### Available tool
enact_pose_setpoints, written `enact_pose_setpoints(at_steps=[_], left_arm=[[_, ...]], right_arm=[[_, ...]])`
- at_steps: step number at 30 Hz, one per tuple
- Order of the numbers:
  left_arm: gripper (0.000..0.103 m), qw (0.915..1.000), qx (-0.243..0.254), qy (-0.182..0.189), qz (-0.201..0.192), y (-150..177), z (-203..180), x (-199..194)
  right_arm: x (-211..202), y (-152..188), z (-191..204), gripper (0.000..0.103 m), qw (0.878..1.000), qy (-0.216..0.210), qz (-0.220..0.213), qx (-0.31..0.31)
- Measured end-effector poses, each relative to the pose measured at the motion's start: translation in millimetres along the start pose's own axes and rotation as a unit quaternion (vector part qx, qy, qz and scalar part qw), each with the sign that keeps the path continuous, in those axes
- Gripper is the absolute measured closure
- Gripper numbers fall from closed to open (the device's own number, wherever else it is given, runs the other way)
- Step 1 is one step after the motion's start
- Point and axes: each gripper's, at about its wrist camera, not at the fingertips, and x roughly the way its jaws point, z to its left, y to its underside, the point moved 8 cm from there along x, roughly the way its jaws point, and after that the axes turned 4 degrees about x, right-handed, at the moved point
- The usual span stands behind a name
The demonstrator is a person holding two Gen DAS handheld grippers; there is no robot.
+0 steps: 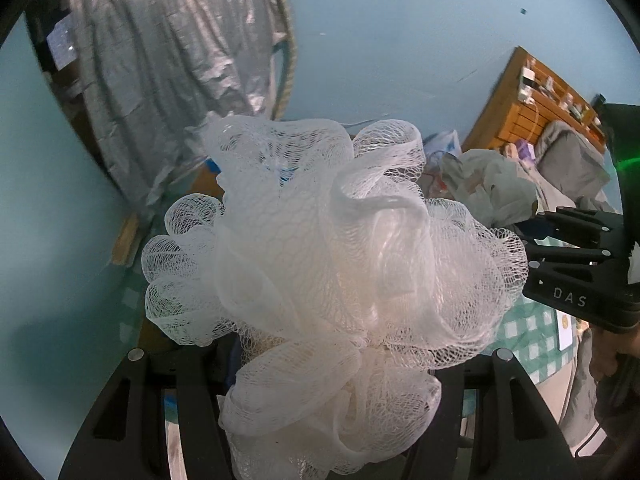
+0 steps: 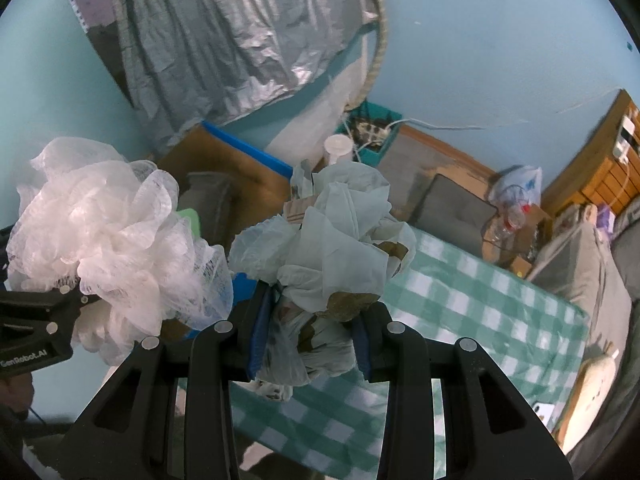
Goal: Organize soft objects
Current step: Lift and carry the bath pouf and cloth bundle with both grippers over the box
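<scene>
White mesh bath pouf (image 1: 328,264): clamped between the fingers of the left gripper (image 1: 320,364), held aloft, well above the checked tablecloth (image 2: 472,304).

Crumpled plastic bags (image 2: 332,248), pale, with brown patches: a bundle pinched between the blue pads (image 2: 260,328) of the right gripper (image 2: 308,340), also aloft over the tablecloth, just right of the pouf.

Progress, judged: both soft items are lifted and neither is set down. No receiving bin or basket can be identified, so sorting appears to be mid-carry with placement left.

Room, relative to the tablecloth: its green-and-white surface lies bare beneath and right of the bundle. Grey cushions (image 2: 452,208) and a bottle (image 2: 512,220) stand past its far edge; beige cushions (image 2: 580,272) crowd its right edge; a foil curtain (image 2: 224,36) hangs beyond, left.
</scene>
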Motion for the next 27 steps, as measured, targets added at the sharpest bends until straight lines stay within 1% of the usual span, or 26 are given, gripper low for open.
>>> enact_pose_setpoints(at_steps=[7,16,27], left_arm=[[0.043,0.9994,-0.019,-0.028,0.01,10.8,32.2,3.2],[0.043,0.9976,-0.041,-0.042,0.038,27.3,65.4,21.1],[0.042,0.9955,-0.041,-0.049,0.071,35.6,83.8,49.5]], right_arm=[[17.7,-14.1,29.4,0.069,1.0,-0.02,0.008,-0.021],[40.5,-25.9,65.6,0.069,0.998,-0.039,0.018,-0.045],[79.8,-34.0,93.2,0.069,0.996,-0.043,0.045,-0.066]])
